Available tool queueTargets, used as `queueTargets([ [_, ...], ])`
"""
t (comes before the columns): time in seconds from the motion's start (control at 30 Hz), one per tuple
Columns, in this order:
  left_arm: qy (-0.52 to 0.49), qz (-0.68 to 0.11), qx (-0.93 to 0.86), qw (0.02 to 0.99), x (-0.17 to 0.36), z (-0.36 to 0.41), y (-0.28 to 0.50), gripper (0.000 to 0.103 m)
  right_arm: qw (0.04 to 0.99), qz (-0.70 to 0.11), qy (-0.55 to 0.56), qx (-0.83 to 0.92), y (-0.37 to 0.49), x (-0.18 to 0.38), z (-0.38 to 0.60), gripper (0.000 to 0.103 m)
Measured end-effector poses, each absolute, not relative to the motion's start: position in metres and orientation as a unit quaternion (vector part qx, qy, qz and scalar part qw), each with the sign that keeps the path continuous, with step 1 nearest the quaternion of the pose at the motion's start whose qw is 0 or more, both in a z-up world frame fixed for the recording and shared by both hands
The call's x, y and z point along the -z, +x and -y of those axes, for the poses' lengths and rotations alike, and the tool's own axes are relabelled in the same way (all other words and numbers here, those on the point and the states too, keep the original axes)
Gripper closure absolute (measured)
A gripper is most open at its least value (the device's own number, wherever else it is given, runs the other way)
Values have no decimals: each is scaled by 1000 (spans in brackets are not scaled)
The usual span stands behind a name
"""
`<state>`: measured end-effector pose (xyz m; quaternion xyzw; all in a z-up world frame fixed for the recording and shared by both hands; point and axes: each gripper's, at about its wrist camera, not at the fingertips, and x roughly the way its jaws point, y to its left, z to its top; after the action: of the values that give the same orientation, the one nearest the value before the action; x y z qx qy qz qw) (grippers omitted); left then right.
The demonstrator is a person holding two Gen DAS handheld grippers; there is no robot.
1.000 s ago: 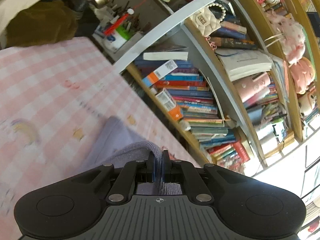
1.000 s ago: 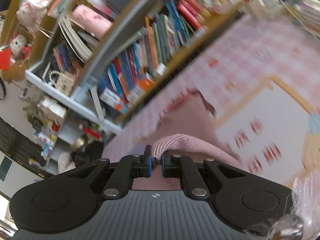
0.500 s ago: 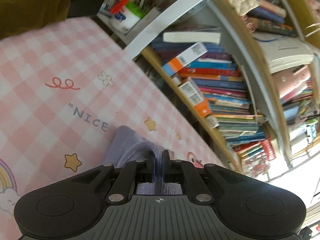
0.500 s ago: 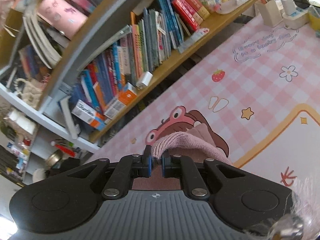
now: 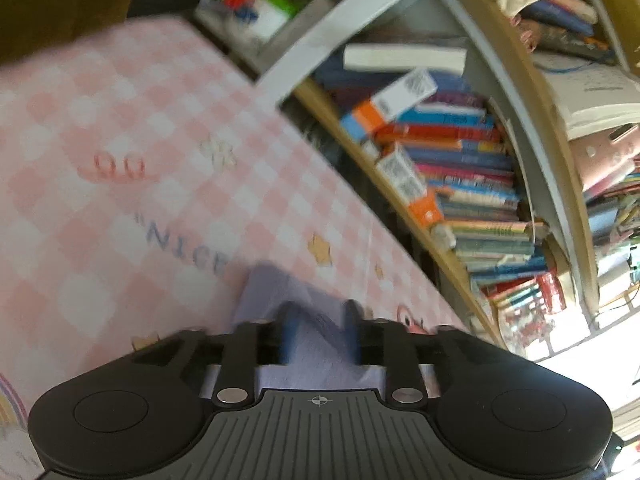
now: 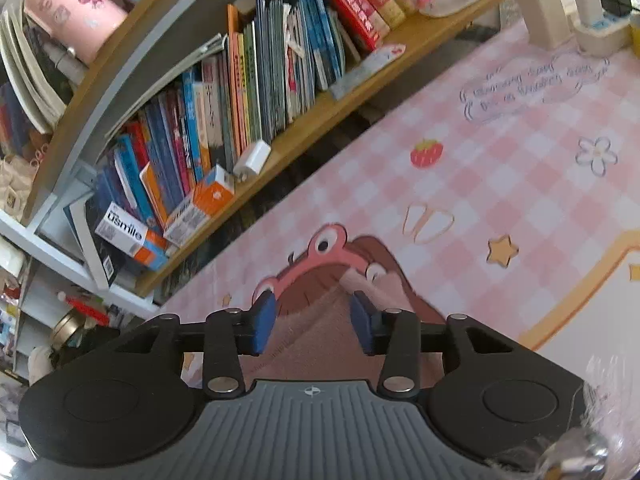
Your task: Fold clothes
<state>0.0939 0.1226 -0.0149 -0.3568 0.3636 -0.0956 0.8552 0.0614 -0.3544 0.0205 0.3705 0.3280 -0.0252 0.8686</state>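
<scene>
My left hand-held gripper (image 5: 318, 332) is opening; its blue pads stand apart with a lavender knit garment (image 5: 280, 292) lying between them on the table (image 5: 120, 220), no longer pinched. The view is blurred, so I cannot tell whether a pad touches the cloth. My right hand-held gripper (image 6: 312, 320) is opening too, pads apart, with a dusty pink knit garment (image 6: 320, 344) lying loose between them, its corner pointing away from me.

Both pieces rest on the pink checked table mat (image 6: 500, 184), near its far edge. Just beyond that edge runs a low wooden bookshelf (image 6: 304, 136) packed with upright books (image 6: 256, 92), close enough to crowd anything pushed farther. An orange-and-white box (image 6: 200, 204) and a small white charger (image 6: 252, 160) sit on the shelf lip. At the far right of the table stand white holders (image 6: 544, 20) with pens. In the left view, a tray of pens and markers (image 5: 260, 4) sits beyond the table's far corner.
</scene>
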Motion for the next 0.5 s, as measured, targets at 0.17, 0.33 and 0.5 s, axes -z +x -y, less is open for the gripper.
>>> queueTargets([
  [0.17,-281,-346,88,891,6,-123,93,58,885,-346,310,37,65,-22,353,63],
  [0.33,-175,-353,111,912,14,-93,101,59,908,-370,191,36,74,-20,334,62],
  [0.5,-104,-367,126,916,23,-69,117,86,913,-386,116,61,93,-5,323,69],
])
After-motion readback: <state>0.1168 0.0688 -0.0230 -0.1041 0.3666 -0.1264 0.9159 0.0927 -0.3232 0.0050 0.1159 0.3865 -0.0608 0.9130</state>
